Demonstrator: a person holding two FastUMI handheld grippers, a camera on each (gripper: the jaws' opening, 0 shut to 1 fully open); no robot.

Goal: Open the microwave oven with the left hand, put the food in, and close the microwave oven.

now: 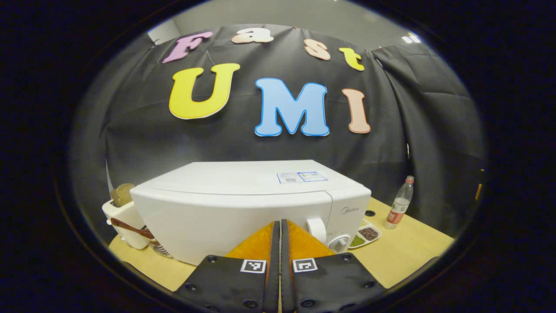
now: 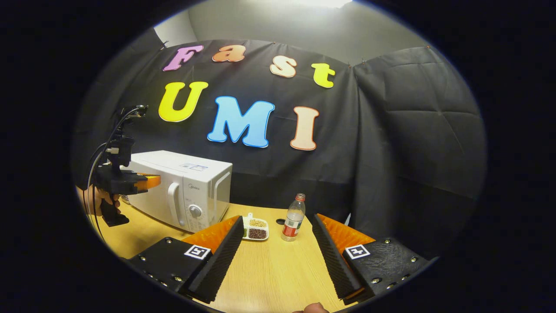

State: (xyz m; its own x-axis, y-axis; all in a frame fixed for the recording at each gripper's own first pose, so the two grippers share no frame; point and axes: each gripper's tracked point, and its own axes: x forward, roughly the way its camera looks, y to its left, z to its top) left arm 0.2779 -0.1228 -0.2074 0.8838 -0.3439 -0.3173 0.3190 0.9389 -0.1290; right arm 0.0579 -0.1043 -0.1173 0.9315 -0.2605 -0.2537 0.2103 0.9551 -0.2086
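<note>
A: Where is the microwave oven (image 1: 243, 204)?

B: On the wooden counter (image 2: 269, 269), door closed, with the left gripper (image 1: 280, 230) pressed narrow, fingers together, just before its front.

A: And the food?

B: A divided tray (image 2: 255, 228) sits beside a bottle (image 2: 294, 217). The right gripper (image 2: 278, 243) hovers wide, holding nothing.

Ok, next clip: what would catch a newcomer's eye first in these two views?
The white microwave dominates the left gripper view, door shut, with the left gripper closed right in front of it. In the right gripper view, the right gripper hangs open above the wooden table, with a divided tray of food and a plastic bottle beyond its fingers, to the right of the microwave.
</note>
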